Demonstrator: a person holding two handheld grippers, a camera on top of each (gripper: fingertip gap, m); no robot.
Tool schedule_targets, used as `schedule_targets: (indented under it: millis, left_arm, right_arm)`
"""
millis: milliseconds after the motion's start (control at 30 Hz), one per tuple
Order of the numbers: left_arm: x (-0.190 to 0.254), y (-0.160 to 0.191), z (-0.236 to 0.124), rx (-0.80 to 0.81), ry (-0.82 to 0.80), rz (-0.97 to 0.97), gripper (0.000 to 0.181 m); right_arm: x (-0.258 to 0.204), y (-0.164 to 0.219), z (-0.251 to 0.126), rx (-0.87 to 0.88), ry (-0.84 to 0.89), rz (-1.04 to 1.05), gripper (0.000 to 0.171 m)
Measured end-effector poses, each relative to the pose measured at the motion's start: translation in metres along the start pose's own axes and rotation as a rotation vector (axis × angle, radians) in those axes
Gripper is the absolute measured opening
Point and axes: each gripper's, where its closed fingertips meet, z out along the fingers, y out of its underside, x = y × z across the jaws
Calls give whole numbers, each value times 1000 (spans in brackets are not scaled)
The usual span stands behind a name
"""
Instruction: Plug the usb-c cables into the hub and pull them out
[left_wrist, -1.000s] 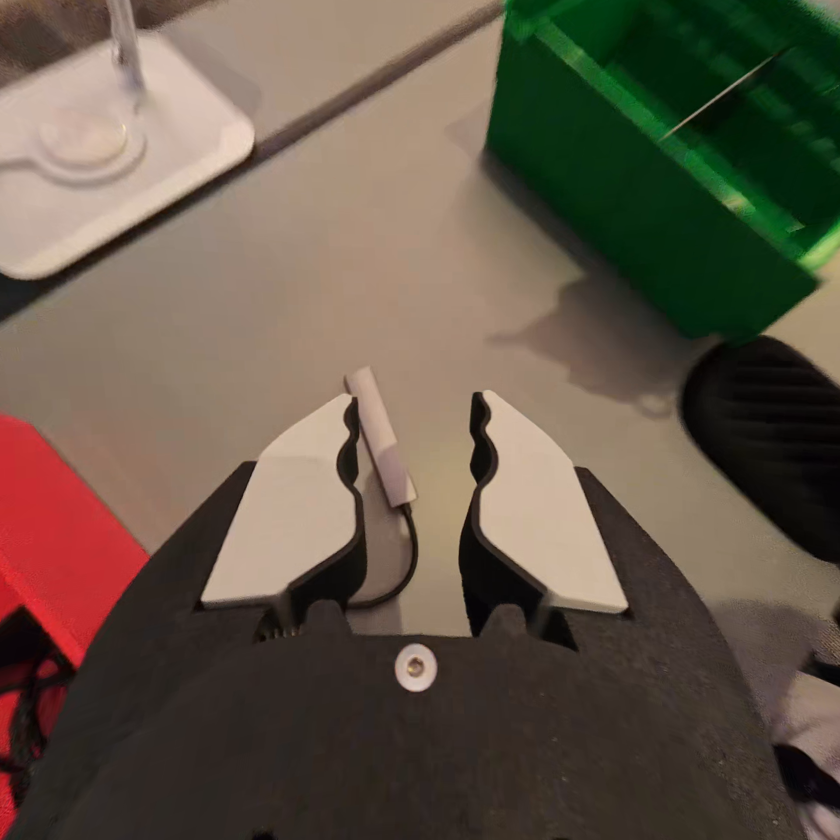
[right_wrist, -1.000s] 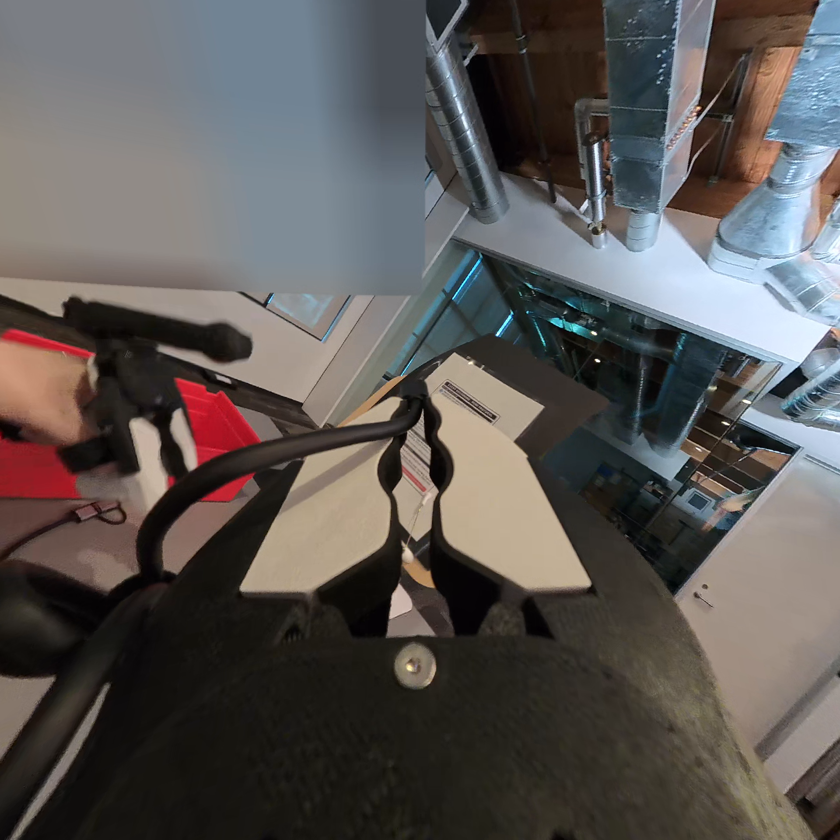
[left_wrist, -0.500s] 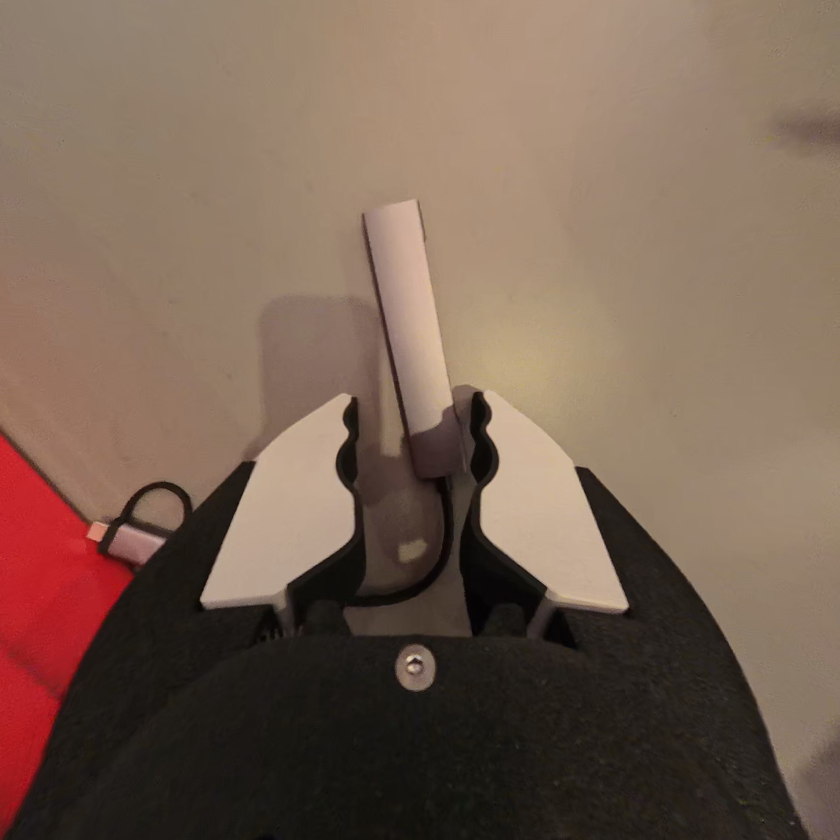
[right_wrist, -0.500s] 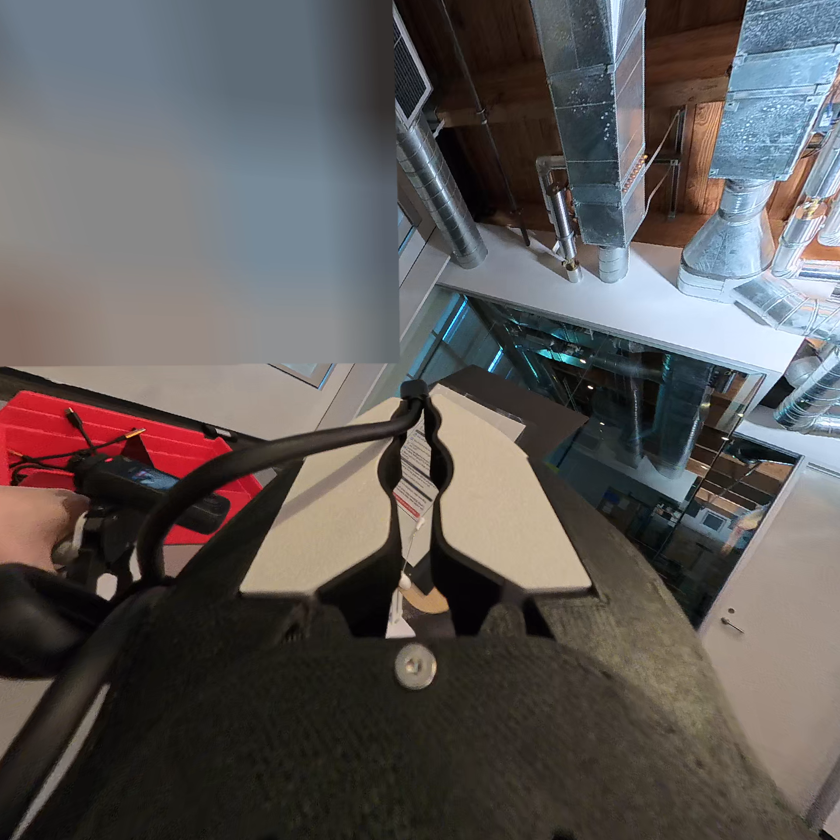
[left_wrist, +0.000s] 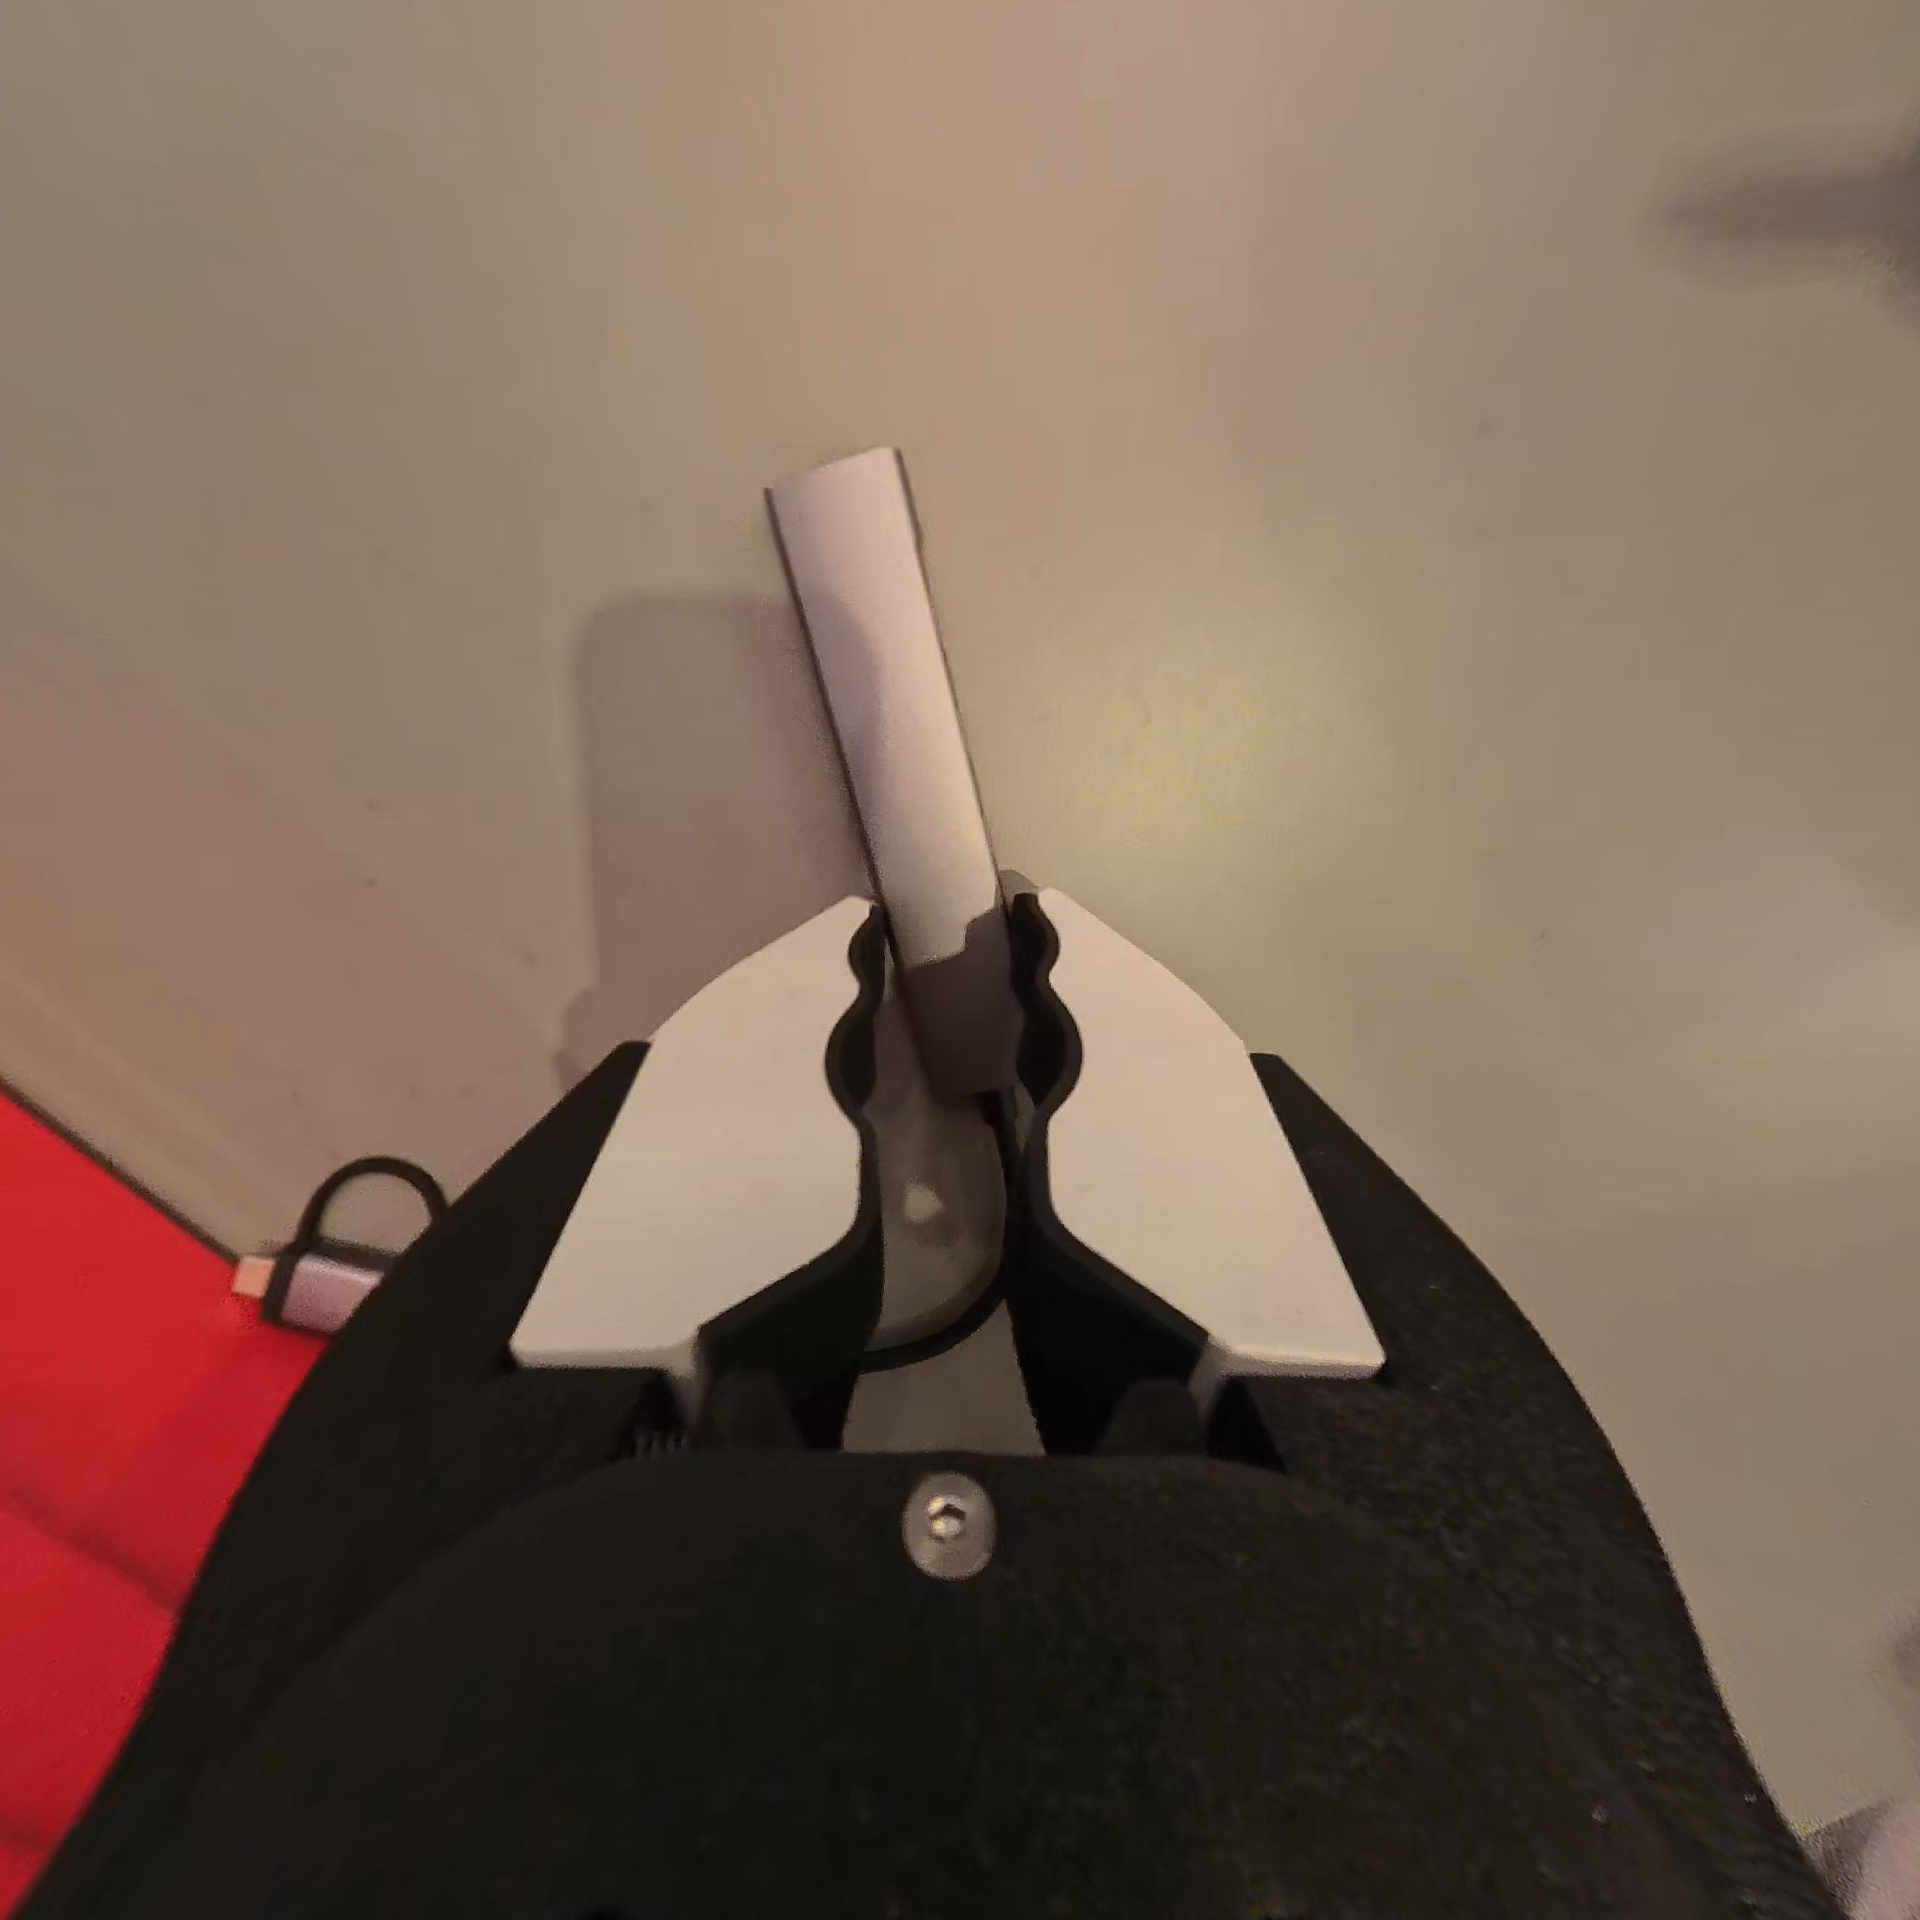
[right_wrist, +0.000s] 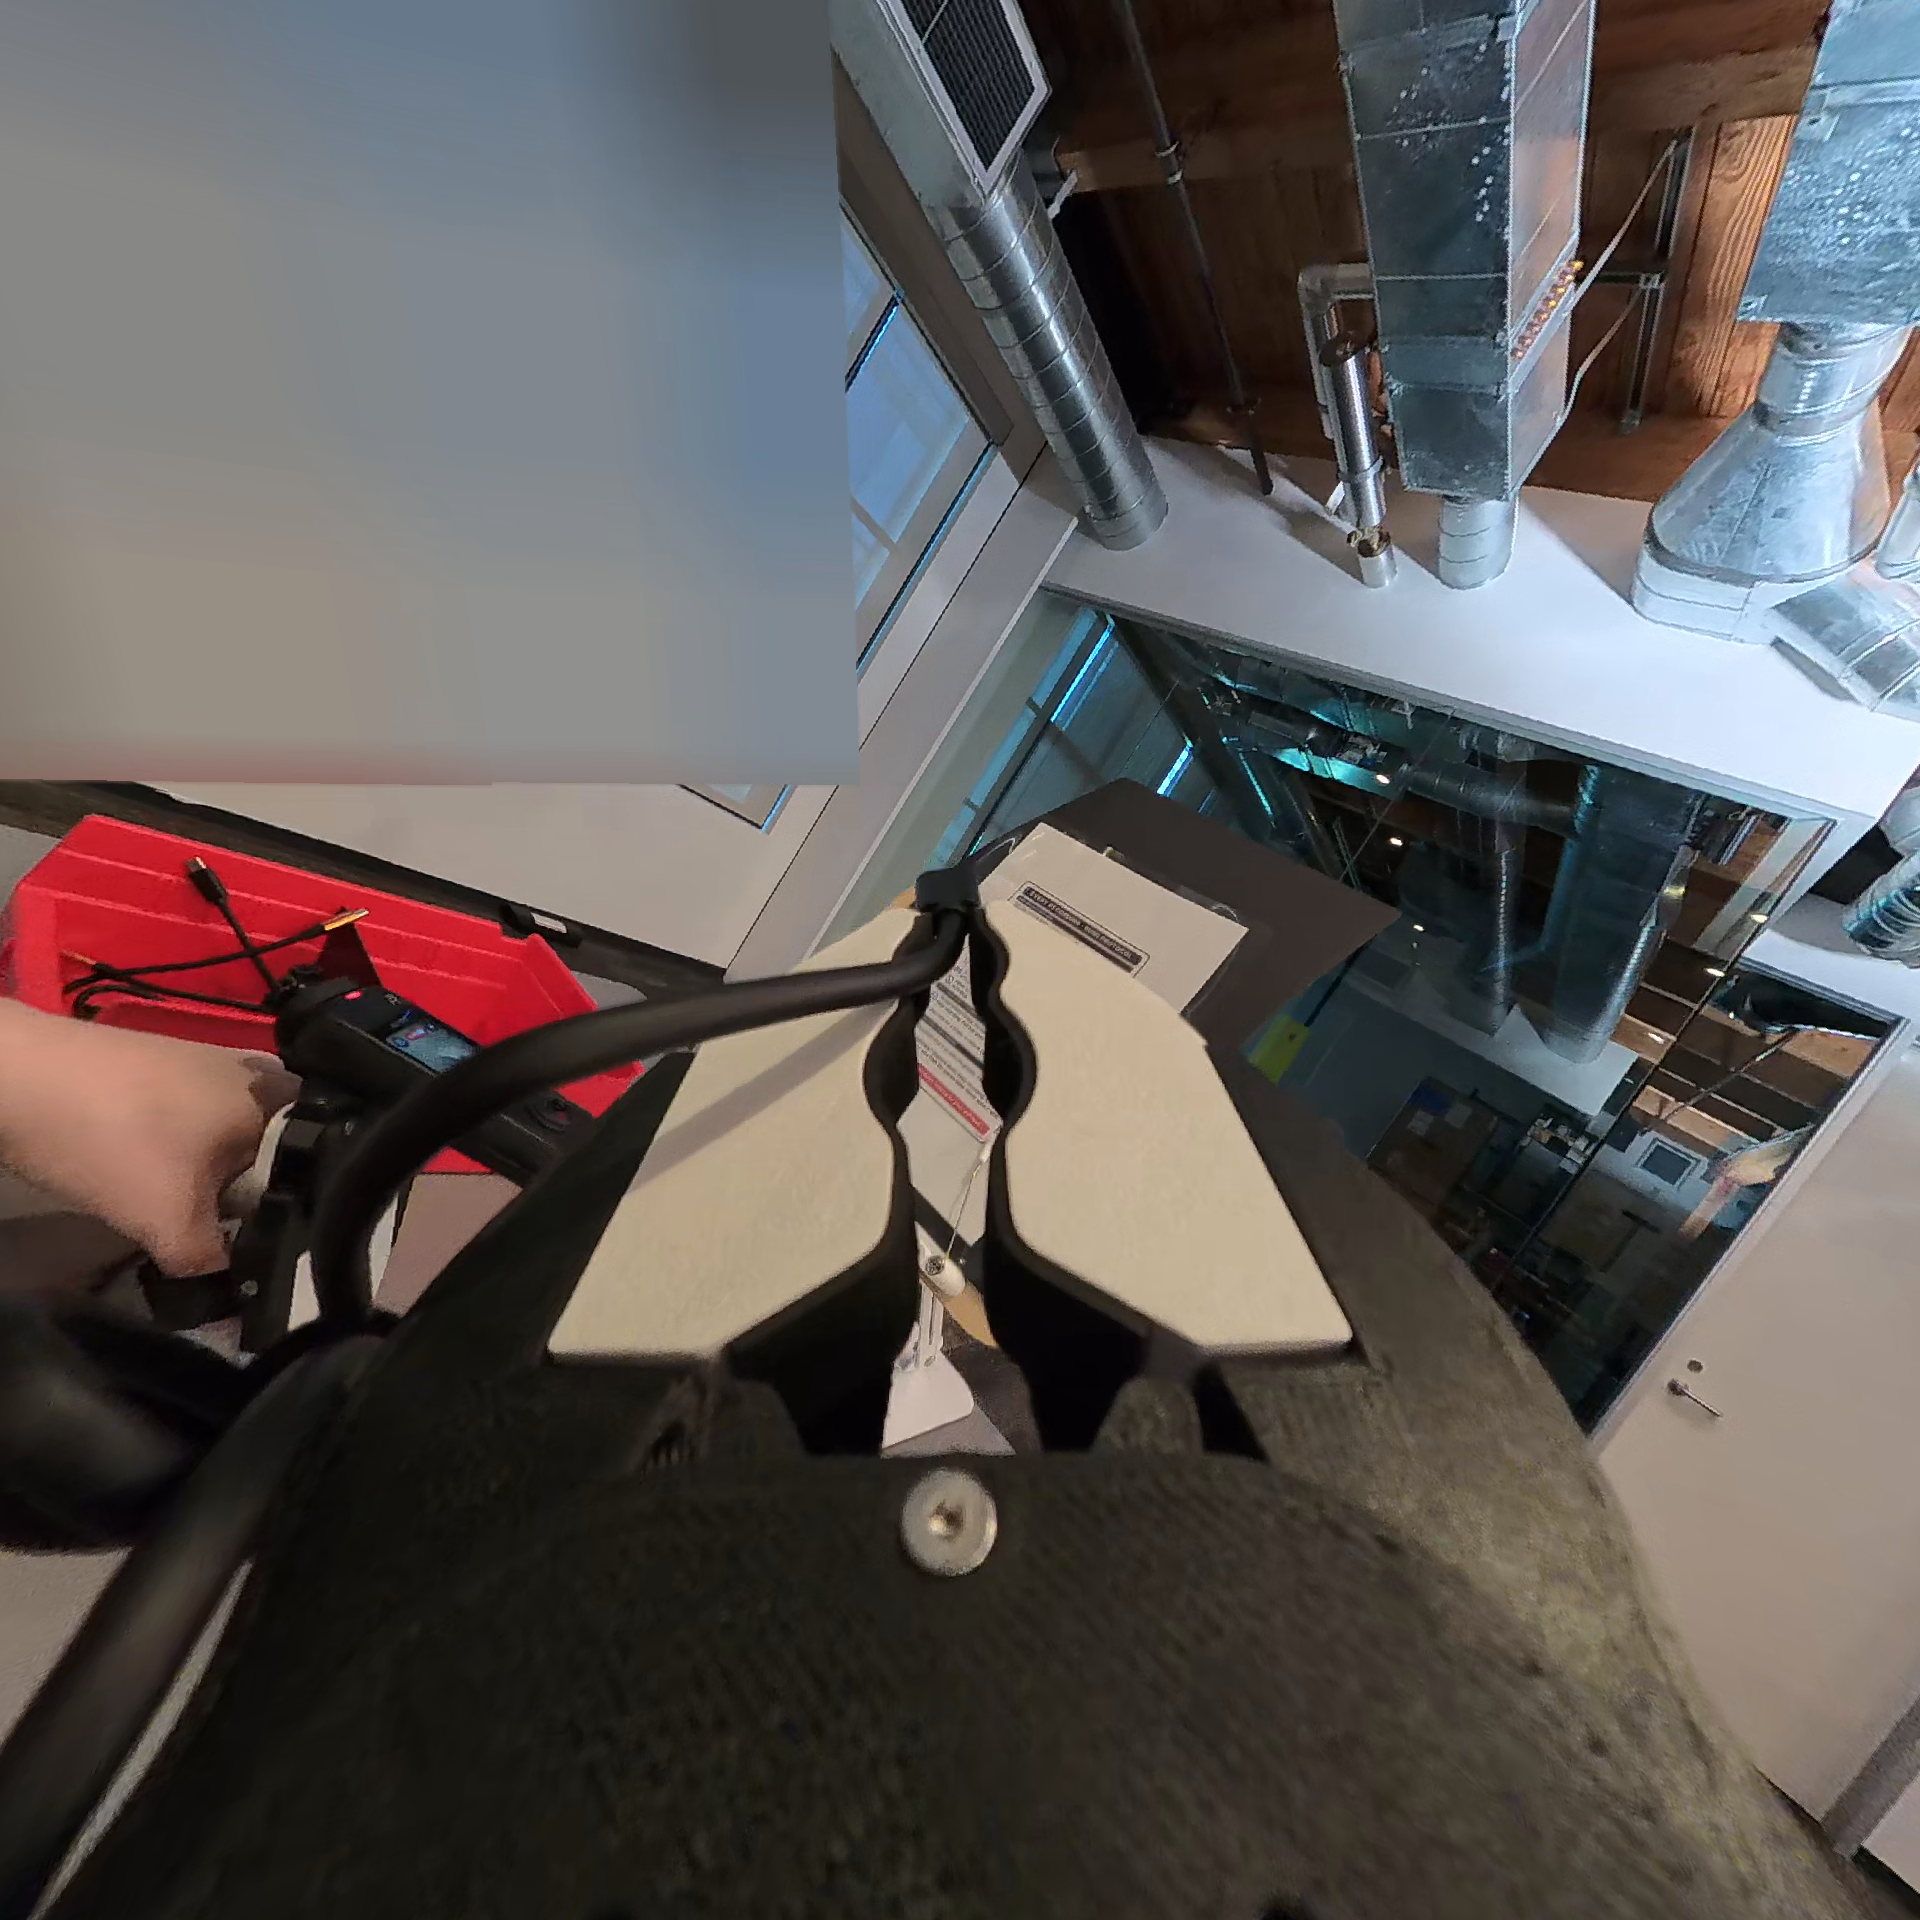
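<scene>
In the left wrist view, the slim silver-grey hub (left_wrist: 883, 665) lies on the beige table and points away from me. My left gripper (left_wrist: 951, 920) is shut on the hub's near, darker end. The hub's thin black lead (left_wrist: 925, 1340) loops under the fingers. In the right wrist view, my right gripper (right_wrist: 961, 914) points up at the ceiling. It is shut on a thick black usb-c cable (right_wrist: 623, 1029), whose end sticks out just past the fingertips. The cable trails off to the lower left.
A red bin (left_wrist: 83, 1351) sits at the left, with a pinkish usb plug on a black loop (left_wrist: 312, 1288) beside it. In the right wrist view the red bin (right_wrist: 125, 894) holds several thin cables. A person's hand (right_wrist: 114, 1122) holds the other gripper in front of it. Some 40 cm of space lies between my two pairs of fingers.
My left gripper dropped down over the hub, and its fingers closed from wide open onto the hub's near end. My right gripper kept its hold on the black cable and shifted slightly.
</scene>
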Motion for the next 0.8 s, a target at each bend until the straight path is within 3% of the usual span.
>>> schedule_targets:
  millis: [200,467,633,800]
  left_arm:
    - [8,-21,-14,144,134,-50,22]
    - [24,-99,-110,617,512,-97,22]
    - [23,-137,-170,924,646,-35,22]
    - [21,-148,-185,1130,713,28,22]
  right_arm:
    - [-3,5,5,-20,-15,1,8]
    - [-22,34,30,-168,-65,-51,8]
    - [-53,65,56,-317,-147,-155,8]
    - [-77,84,73,-466,-180,-387,7]
